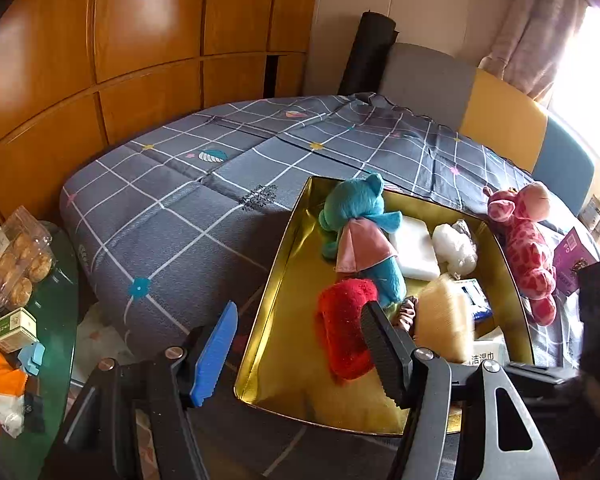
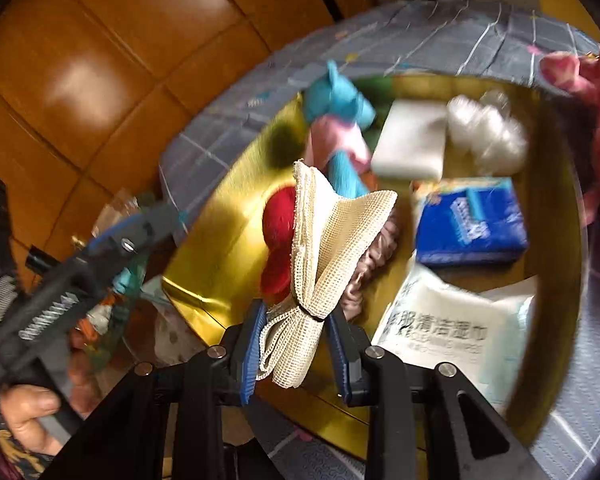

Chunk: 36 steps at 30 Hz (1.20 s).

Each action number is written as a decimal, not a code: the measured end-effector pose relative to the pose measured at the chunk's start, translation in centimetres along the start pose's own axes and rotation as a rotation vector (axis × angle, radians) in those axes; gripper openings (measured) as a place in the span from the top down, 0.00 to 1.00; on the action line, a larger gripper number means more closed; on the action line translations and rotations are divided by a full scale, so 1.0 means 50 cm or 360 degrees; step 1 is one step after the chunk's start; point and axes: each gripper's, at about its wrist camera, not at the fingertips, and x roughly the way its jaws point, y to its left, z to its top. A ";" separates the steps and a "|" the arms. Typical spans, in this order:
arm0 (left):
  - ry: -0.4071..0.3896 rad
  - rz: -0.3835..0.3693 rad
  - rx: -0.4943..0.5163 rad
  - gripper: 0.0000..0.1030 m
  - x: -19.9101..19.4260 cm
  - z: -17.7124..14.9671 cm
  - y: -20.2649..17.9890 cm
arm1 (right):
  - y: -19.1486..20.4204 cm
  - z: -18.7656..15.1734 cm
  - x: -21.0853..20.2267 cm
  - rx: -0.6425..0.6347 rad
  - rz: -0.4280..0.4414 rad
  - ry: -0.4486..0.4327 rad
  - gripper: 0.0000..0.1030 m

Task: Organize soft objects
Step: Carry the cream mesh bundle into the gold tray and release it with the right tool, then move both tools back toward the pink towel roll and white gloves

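Right wrist view: right tool (image 2: 294, 354) over the gold box (image 2: 220, 184), cream mesh cloth (image 2: 332, 248) bunched between the blue pads, grip looking slack, probably about to drop it in. Left tool (image 1: 296, 354) hovering half-wide at the box's near rim, holding nothing, likely waiting its turn. Inside the box: teal plush (image 1: 360, 216), red plush (image 1: 346, 328), white sponge block (image 2: 412, 144), blue tissue pack (image 2: 470, 222), wet-wipes pack (image 2: 448, 328). Pink giraffe (image 1: 528, 240) lying outside on the bed (image 1: 180, 200), just beside the box wall, not yet packed.
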 end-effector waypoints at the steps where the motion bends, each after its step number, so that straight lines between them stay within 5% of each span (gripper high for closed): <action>1: 0.0003 0.0001 0.0002 0.37 0.002 -0.001 0.000 | 0.000 -0.006 0.009 -0.0004 -0.0026 0.0010 0.68; 7: 0.0007 0.0005 0.0022 0.35 0.004 -0.007 -0.010 | -0.006 -0.029 -0.006 0.0018 -0.0082 -0.0002 0.59; 36: -0.0030 -0.0100 0.0202 0.33 -0.026 -0.036 -0.094 | -0.016 -0.097 -0.175 -0.0001 -0.0649 -0.0438 0.59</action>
